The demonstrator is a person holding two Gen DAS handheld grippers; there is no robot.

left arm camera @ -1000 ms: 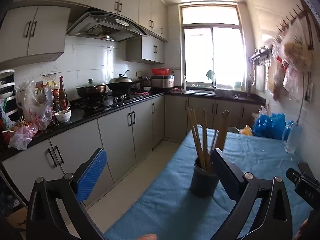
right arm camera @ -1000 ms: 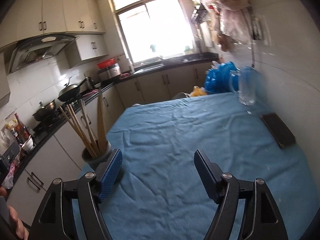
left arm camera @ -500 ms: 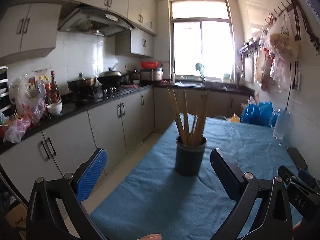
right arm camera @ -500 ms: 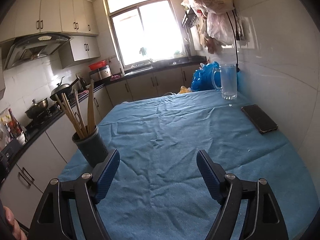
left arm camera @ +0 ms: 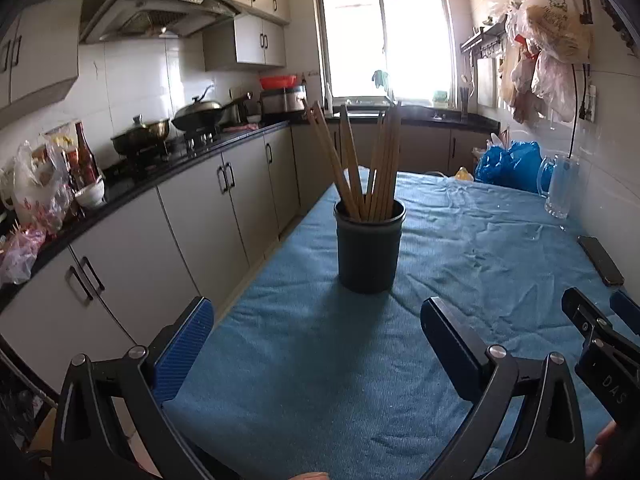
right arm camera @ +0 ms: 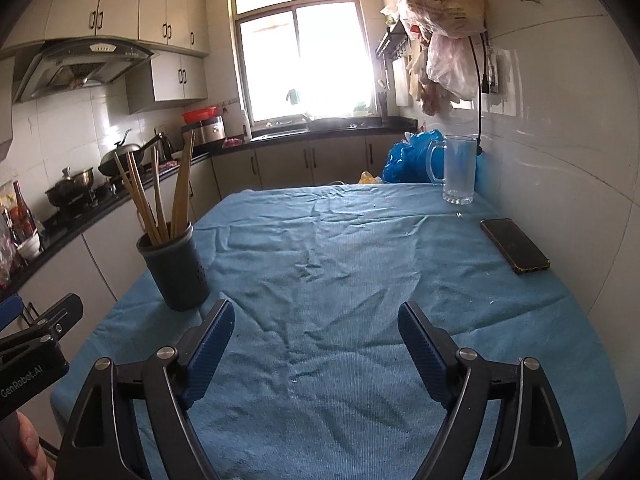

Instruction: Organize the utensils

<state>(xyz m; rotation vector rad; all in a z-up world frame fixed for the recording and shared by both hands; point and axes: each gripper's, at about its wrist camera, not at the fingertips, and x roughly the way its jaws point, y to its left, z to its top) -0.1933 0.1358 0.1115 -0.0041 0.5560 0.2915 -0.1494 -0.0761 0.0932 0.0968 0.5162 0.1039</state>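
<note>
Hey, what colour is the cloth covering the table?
Blue, plain and wrinkled: the tablecloth shows best in the right wrist view.

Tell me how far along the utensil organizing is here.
Done, apparently: the chopsticks stand in the dark holder on the blue cloth. In hand: nothing; the left gripper is open and empty, the right gripper opening, empty. Left: no loose utensils visible.

Table in front of me, covered by a wrinkled blue cloth. On it: dark holder with chopsticks near left edge, glass mug far right, phone flat by the wall.
</note>
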